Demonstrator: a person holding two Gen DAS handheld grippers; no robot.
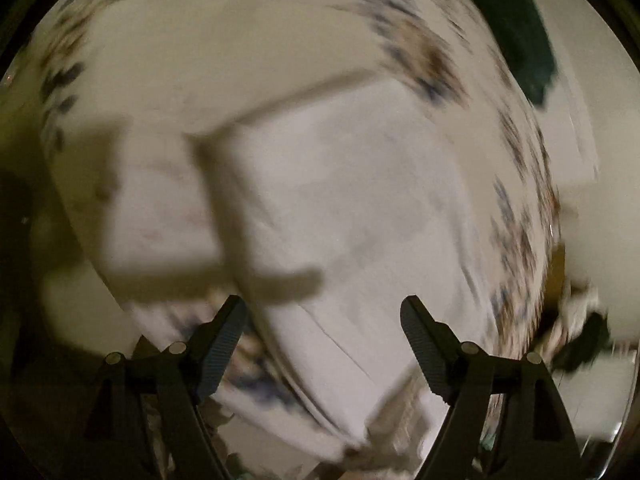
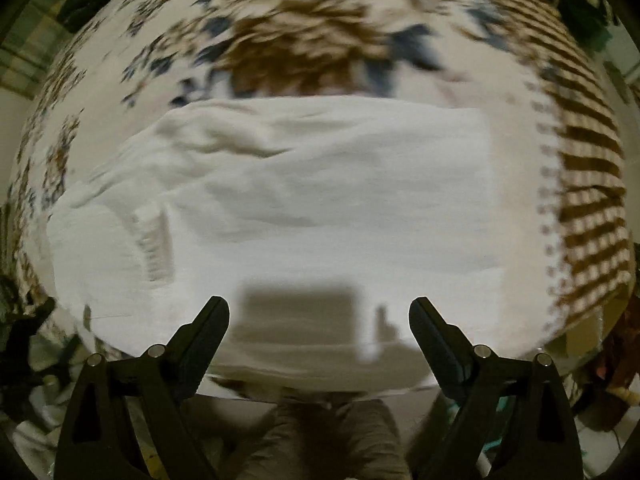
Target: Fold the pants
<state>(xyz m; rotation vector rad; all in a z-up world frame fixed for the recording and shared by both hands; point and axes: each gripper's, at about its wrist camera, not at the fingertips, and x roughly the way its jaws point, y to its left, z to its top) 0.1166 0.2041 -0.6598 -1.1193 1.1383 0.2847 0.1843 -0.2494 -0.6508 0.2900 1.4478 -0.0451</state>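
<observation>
Between folds, as I read it: both tools are clear of the cloth, nothing held.

Left tool [image 1: 323, 320]: jaws apart, empty. White pants [image 1: 340, 208] lie below and ahead of its tips, not touching. Heavy blur; I can make out a folded edge running ahead-left of the tool, little more.

Right tool [image 2: 319, 320]: jaws apart, empty. Pants [image 2: 312, 184] spread flat just ahead of the tips as a wide, roughly rectangular band, straight edge to the tool's right, rumpled end with a ribbed patch to its left.

Beyond the pants in both views: the patterned cover [image 2: 304, 40], brown and blue print; looks like a bed, can't confirm.

Next move, my judgement: bring each tool down on one end, pinch all layers, carry it across. Risk: catching the top layer only.
</observation>
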